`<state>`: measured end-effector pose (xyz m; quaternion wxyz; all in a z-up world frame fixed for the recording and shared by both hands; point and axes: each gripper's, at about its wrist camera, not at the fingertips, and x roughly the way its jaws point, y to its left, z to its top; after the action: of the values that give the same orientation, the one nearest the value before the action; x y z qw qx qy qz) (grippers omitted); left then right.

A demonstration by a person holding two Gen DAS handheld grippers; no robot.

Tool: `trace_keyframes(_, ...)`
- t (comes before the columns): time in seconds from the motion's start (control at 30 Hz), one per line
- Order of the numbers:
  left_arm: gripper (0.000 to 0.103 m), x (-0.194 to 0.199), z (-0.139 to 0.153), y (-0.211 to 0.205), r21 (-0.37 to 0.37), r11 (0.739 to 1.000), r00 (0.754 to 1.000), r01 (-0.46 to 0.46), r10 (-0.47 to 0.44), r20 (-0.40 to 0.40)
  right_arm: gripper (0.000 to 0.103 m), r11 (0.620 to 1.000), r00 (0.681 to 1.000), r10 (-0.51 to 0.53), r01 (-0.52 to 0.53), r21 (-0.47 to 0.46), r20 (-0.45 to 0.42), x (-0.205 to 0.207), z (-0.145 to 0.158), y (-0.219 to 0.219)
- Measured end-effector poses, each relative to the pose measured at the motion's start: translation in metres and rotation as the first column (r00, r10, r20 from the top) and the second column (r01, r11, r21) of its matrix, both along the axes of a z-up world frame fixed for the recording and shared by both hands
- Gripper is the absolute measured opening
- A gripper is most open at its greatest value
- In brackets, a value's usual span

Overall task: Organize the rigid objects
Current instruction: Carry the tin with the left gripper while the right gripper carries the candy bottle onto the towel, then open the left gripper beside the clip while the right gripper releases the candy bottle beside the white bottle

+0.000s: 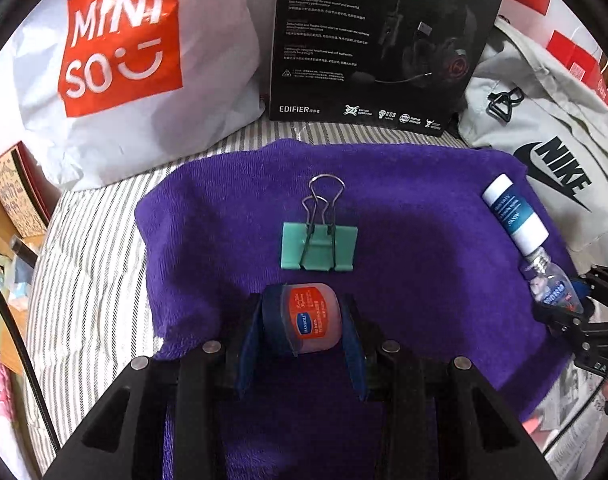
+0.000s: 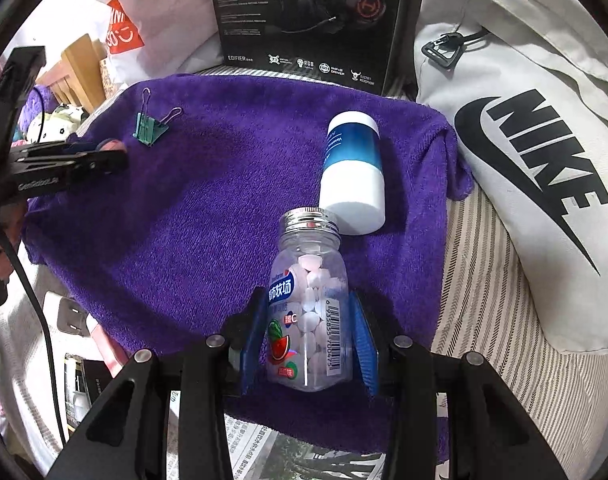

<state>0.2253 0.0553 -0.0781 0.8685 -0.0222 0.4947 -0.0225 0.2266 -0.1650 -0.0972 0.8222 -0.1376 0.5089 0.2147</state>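
Left wrist view: the left hand-held gripper is clenched on a small pink jar, just short of the green binder clip on the purple towel. The right hand-held gripper grasps a clear candy bottle, its cap just beside the white-and-blue tube ahead. Both look mid-placement; next, each likely needs lowering and releasing beside its neighbour.

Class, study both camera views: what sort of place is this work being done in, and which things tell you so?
Most likely a bedroom at home, with a bed as the work surface: striped bedding under a purple towel, with a shopping bag, a headset box and a grey backpack piled behind.
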Motion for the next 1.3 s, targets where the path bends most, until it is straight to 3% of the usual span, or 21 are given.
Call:
trace_keyframes(0.27,0.036,0.005,-0.002,-0.008,0.051,0.999,1.0,0.008,-0.008,0.001,0.042,1.0,1.0,-0.001,0.001,0.001,0.012,-0.001,0.0,-0.001)
trace_keyframes(0.43,0.038,0.004,-0.004,-0.009,0.052,0.999,1.0,-0.001,0.0,0.006,0.048,1.0,1.0,0.017,-0.017,0.0,0.004,-0.002,0.0,0.001)
trace_keyframes(0.6,0.058,-0.006,-0.006,-0.016,0.058,0.998,1.0,0.018,-0.017,-0.008,0.051,1.0,1.0,-0.003,0.003,-0.008,-0.008,-0.005,0.002,0.0)
trace_keyframes(0.77,0.061,-0.018,-0.001,-0.017,0.045,0.999,1.0,-0.007,0.008,-0.017,0.057,0.999,0.999,-0.037,0.037,0.016,-0.005,-0.012,0.012,-0.006)
trace_keyframes(0.83,0.061,-0.028,0.007,-0.019,0.016,1.0,1.0,0.003,-0.003,-0.002,0.057,0.999,0.999,-0.05,0.05,0.021,0.014,-0.02,0.022,-0.011)
trace_keyframes(1.03,0.061,-0.084,0.041,-0.039,0.05,0.998,0.997,0.03,-0.034,0.075,0.061,0.993,0.994,-0.08,0.074,0.09,0.07,-0.056,0.054,-0.025)
trace_keyframes(1.3,0.061,-0.134,0.037,-0.049,-0.013,1.0,0.999,0.018,-0.017,0.027,0.061,0.981,0.991,-0.115,0.102,0.167,0.07,-0.104,0.07,-0.037)
